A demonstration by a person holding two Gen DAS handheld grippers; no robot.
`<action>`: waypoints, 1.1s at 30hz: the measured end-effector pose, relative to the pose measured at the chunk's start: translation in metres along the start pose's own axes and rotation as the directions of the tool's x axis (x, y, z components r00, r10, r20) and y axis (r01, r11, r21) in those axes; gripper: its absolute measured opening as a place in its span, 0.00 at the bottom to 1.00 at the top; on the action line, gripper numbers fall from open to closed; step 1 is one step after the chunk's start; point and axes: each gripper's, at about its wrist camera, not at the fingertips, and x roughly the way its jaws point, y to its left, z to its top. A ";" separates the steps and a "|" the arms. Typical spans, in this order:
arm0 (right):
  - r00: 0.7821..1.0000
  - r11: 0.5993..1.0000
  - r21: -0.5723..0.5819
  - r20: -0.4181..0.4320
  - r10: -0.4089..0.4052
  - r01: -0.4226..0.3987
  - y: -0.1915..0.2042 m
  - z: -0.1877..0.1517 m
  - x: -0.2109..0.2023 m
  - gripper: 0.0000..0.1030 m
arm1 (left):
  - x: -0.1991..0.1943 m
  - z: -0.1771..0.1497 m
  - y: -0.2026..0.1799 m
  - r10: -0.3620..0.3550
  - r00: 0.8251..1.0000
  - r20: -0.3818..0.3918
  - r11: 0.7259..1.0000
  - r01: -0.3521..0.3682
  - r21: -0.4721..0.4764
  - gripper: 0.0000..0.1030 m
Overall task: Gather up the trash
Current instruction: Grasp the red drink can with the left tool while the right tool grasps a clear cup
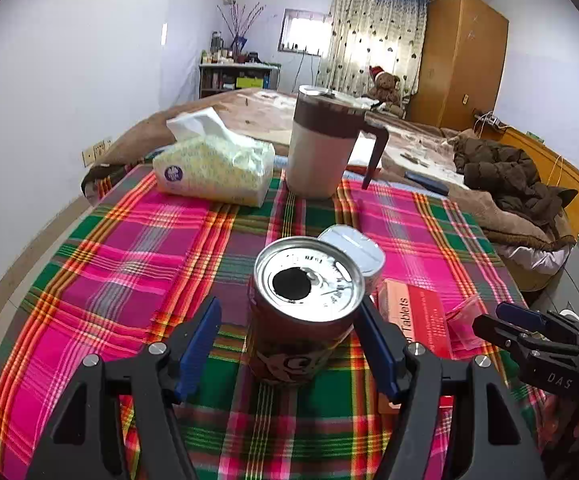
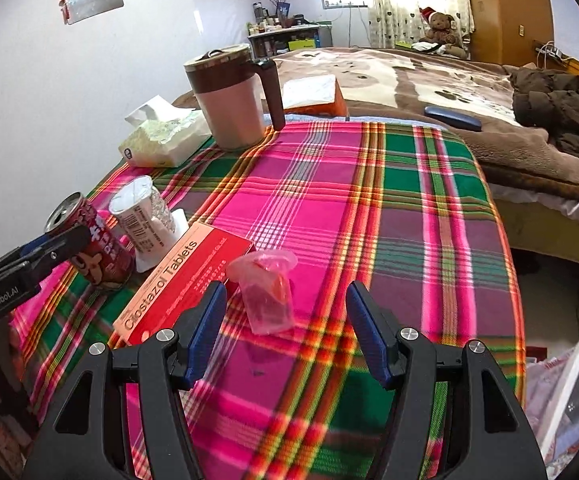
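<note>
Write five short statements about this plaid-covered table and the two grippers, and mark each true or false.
1. The left gripper straddles the opened red drink can. True.
2. The can lies on its side. False: it stands upright.
3. The right gripper is shut on the crumpled pink plastic bag. False: it is open, with the bag ahead of its fingers.
4. The brown-lidded beige jug stands beside the soft tissue pack. True.
5. The red tablet box stands on end. False: it lies flat.
</note>
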 end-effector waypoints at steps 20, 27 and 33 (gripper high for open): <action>0.998 1.000 -0.016 -0.066 0.003 -0.005 0.007 0.007 0.026 0.49 | 0.018 0.006 0.001 -0.002 1.000 -0.005 1.000 0.003 0.017 0.53; 0.998 1.000 -0.010 -0.058 0.013 -0.014 0.007 0.007 0.023 0.30 | 0.016 0.006 0.002 0.001 1.000 -0.004 1.000 -0.001 0.015 0.53; 0.999 1.000 -0.007 -0.042 0.029 -0.030 0.008 0.003 0.017 0.30 | 0.009 0.001 0.003 0.006 1.000 0.002 1.000 -0.006 0.015 0.53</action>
